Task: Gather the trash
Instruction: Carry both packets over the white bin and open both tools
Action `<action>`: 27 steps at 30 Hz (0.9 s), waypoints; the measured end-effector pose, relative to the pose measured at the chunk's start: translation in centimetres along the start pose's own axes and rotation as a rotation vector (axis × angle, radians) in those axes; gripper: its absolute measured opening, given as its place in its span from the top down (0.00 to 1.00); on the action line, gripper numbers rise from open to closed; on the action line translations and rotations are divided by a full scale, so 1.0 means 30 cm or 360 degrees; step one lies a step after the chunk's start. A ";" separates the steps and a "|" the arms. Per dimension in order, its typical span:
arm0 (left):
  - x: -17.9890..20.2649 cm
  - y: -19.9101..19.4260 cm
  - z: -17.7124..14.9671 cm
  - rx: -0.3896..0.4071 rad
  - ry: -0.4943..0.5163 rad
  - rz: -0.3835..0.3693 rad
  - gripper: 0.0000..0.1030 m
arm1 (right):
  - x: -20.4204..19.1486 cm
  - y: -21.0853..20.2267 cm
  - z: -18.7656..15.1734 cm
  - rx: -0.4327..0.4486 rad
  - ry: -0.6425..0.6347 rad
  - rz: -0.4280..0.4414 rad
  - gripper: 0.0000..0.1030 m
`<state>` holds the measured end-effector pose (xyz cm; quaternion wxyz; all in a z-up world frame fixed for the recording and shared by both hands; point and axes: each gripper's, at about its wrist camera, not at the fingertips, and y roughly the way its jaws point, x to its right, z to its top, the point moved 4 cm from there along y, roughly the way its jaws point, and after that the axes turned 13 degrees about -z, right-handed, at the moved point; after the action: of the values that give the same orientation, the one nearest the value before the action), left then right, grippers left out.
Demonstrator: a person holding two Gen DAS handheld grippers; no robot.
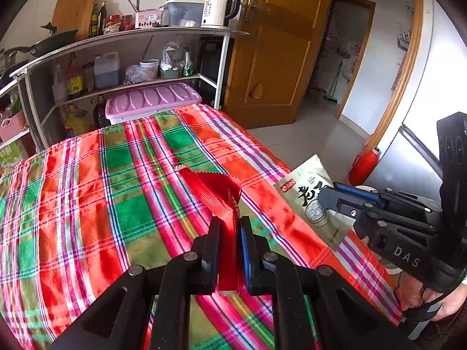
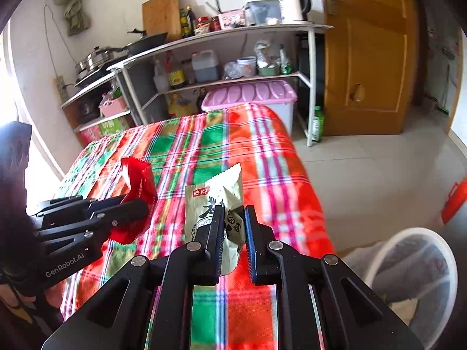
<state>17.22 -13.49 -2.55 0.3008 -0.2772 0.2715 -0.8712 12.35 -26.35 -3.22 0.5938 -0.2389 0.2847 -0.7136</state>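
Note:
My left gripper [image 1: 230, 223] is shut on a red foil wrapper [image 1: 217, 194] and holds it above the plaid tablecloth [image 1: 102, 192]. The same wrapper shows at the left in the right wrist view [image 2: 140, 180]. My right gripper [image 2: 233, 213] is shut on a beige-green snack packet [image 2: 216, 198] with dark lettering, held above the cloth near the table's right side. The packet also shows in the left wrist view [image 1: 309, 192], with the right gripper [image 1: 329, 195] closed on it.
A white mesh trash bin [image 2: 414, 271] with a liner stands on the floor at the right of the table. A metal shelf rack [image 1: 131, 40] with bottles and a pink-lidded box [image 1: 151, 99] stands behind the table. A wooden door [image 1: 280, 43] is open.

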 end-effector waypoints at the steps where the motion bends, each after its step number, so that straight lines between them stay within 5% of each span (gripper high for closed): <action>1: 0.019 0.000 -0.001 0.0001 0.0008 -0.0009 0.88 | 0.018 -0.020 -0.006 0.0012 0.0014 -0.0010 0.86; 27: 0.567 0.200 -0.016 -0.0107 0.0293 -0.0304 0.88 | 0.541 -0.336 -0.229 0.0083 0.0366 -0.0402 0.86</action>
<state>7.84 -28.86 -1.29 0.1809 -0.2307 0.2995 -0.9079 -2.42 -40.14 -1.19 0.4690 -0.1740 0.3000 -0.8123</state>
